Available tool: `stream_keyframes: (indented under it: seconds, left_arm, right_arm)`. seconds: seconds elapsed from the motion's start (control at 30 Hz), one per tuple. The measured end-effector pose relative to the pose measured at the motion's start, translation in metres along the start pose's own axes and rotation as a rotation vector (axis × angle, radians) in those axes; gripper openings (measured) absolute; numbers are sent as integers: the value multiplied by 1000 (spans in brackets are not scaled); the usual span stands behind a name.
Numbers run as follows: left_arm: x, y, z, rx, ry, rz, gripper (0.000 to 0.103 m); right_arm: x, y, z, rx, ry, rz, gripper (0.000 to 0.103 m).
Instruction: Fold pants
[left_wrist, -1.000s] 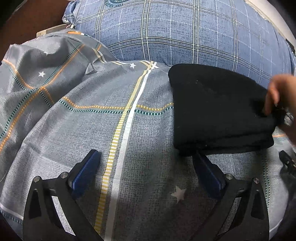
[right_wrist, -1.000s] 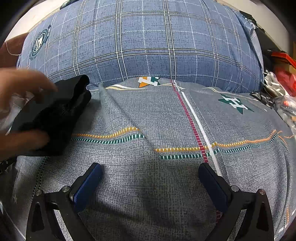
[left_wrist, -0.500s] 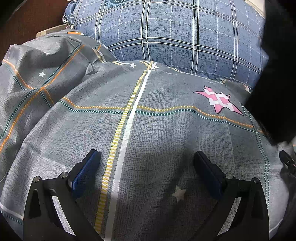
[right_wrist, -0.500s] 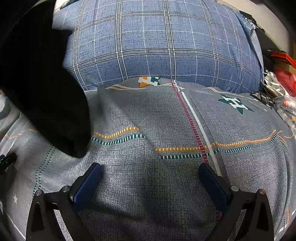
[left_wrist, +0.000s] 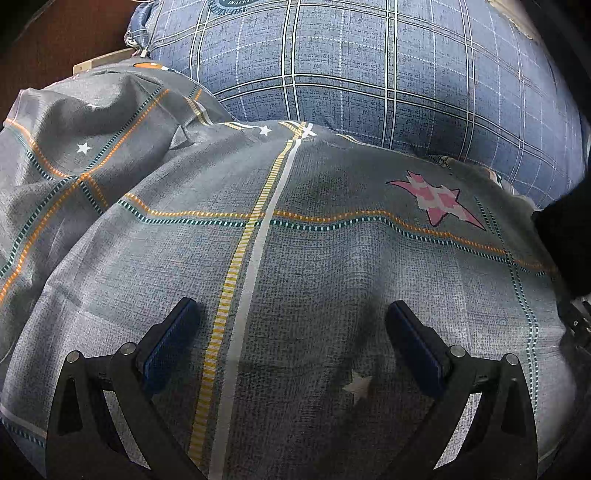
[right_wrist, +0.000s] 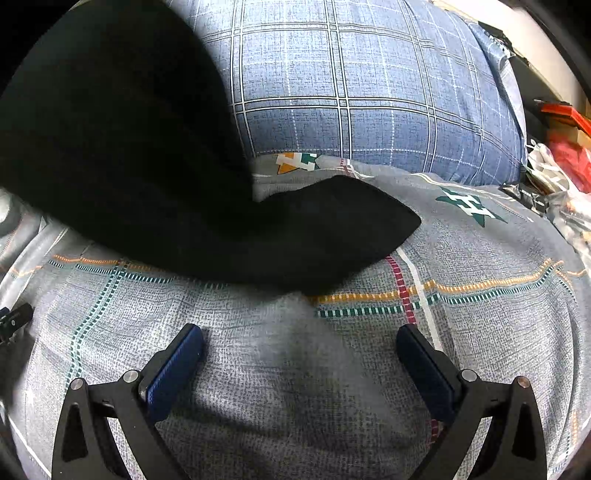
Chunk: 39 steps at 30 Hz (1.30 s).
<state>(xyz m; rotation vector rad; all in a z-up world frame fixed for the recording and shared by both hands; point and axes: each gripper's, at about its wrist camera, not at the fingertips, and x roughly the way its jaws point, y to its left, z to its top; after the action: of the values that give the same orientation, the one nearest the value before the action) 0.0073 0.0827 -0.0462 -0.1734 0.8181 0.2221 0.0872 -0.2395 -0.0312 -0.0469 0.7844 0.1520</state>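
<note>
pants (right_wrist: 155, 155) beyond right hand-held gripper (right_wrist: 299, 354), unheld

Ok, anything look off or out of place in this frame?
The black pants aren't lying flat: in the right wrist view they hang in a blurred heap, one end draped on the grey bedspread. Neither the left hand-held gripper nor the right hand-held gripper holds them; both are open.

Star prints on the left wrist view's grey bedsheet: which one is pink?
The large pink star at right, beyond the right fingertip; the others are small and white.
</note>
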Motion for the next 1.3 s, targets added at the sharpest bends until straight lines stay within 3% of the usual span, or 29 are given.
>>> stream_keyframes:
  seconds: [0.9,1.13,1.3]
  left_arm:
    - [0,0,1,22,13,0,102]
    - [-8,1,5,91,128,-36,102]
    - [-32,4,9,102,29,-14,99]
  right_arm:
    - [-1,0,0,0,-1,-1,103]
    - [-2,0,0,-3,4,-3,103]
    - [0,-2,3,11,15,-9,103]
